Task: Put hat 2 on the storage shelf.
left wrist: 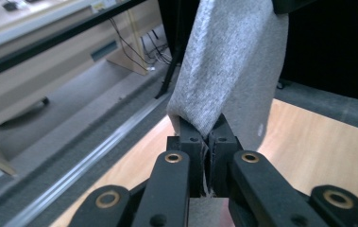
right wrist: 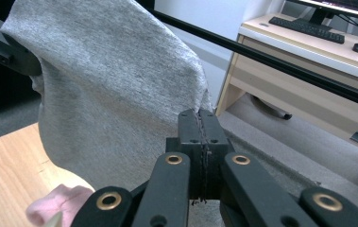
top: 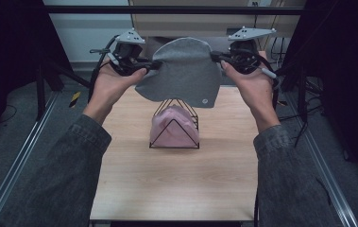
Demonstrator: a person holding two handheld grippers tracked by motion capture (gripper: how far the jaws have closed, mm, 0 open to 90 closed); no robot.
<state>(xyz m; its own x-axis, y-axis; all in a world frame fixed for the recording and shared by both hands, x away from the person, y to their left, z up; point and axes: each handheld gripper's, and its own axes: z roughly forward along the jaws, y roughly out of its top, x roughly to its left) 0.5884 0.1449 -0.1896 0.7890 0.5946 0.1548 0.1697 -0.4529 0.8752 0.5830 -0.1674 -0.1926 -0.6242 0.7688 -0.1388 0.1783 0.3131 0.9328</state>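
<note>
A grey knit hat (top: 184, 71) hangs in the air above the table, stretched between both grippers. My left gripper (top: 152, 65) is shut on its left edge, and in the left gripper view the grey hat (left wrist: 233, 61) rises from the closed left gripper (left wrist: 208, 135). My right gripper (top: 216, 56) is shut on the right edge; its own view has the grey hat (right wrist: 115, 90) pinched in the right gripper (right wrist: 200, 118). Below the hat, a pink hat (top: 173, 126) sits in a black wire rack (top: 186, 113) on the wooden table (top: 176, 184).
Metal rails run along both sides of the table (top: 30, 142). A black crossbar (top: 176, 9) spans the back, with a wooden desk (right wrist: 309, 71) carrying a keyboard (right wrist: 306, 27) behind it. Cables lie on the floor at the far right.
</note>
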